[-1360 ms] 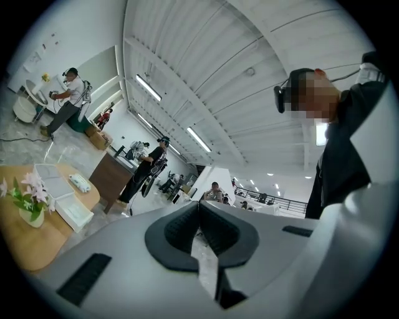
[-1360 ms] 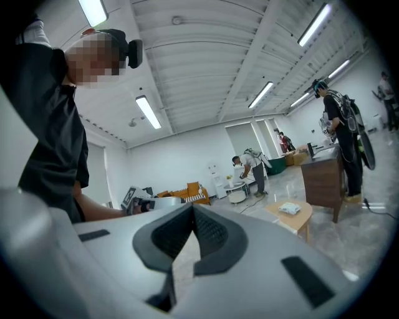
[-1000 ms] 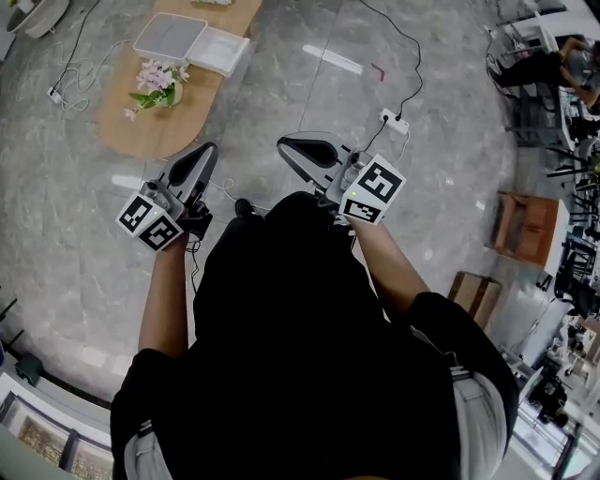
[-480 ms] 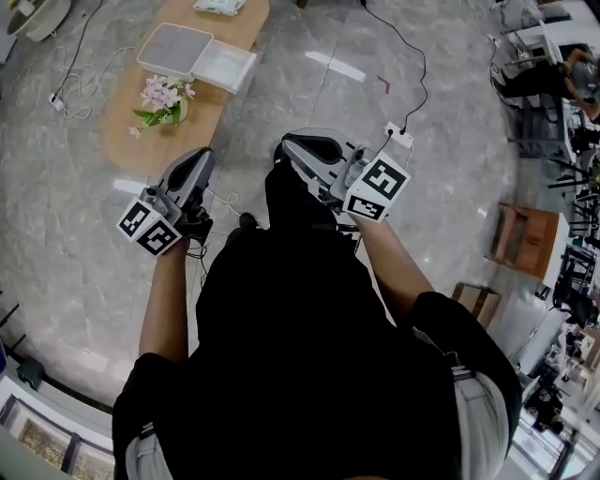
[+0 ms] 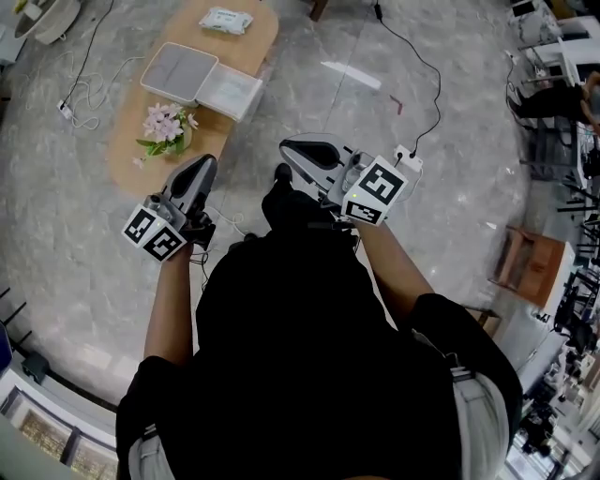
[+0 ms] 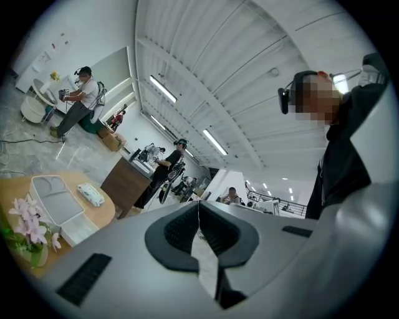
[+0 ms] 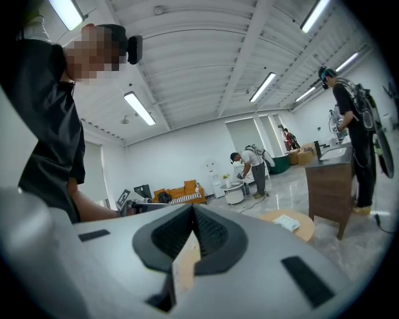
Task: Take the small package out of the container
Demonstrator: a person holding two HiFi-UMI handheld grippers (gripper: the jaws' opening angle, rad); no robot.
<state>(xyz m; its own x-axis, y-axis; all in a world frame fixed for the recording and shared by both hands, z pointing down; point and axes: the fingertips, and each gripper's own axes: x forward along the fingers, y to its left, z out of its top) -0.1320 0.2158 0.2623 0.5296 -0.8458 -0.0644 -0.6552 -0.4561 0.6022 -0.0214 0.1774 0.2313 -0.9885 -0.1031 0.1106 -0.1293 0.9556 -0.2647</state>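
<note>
A low oval wooden table (image 5: 141,155) stands on the floor ahead to the left. On it sits a shallow grey-white container (image 5: 178,73) with its lid (image 5: 228,92) beside it. A small white package (image 5: 225,19) lies on the table's far end, outside the container. It also shows as the package (image 6: 90,194) and the package (image 7: 287,222) in the two gripper views. My left gripper (image 5: 200,166) and right gripper (image 5: 292,150) are held at waist height, short of the table. Both are shut with nothing between the pads. The left gripper (image 6: 198,209) and right gripper (image 7: 192,213) point upward.
A vase of pink flowers (image 5: 166,128) stands on the near half of the table. A power strip (image 5: 408,155) and its cable lie on the marble floor, with more cables (image 5: 80,89) at left. Wooden boxes (image 5: 530,262) stand at right. Other people work around a brown cabinet (image 6: 124,184).
The table, container and package have slid lower and closer in the head view as the person steps toward them. Both grippers stay shut and keep their places by the body.
</note>
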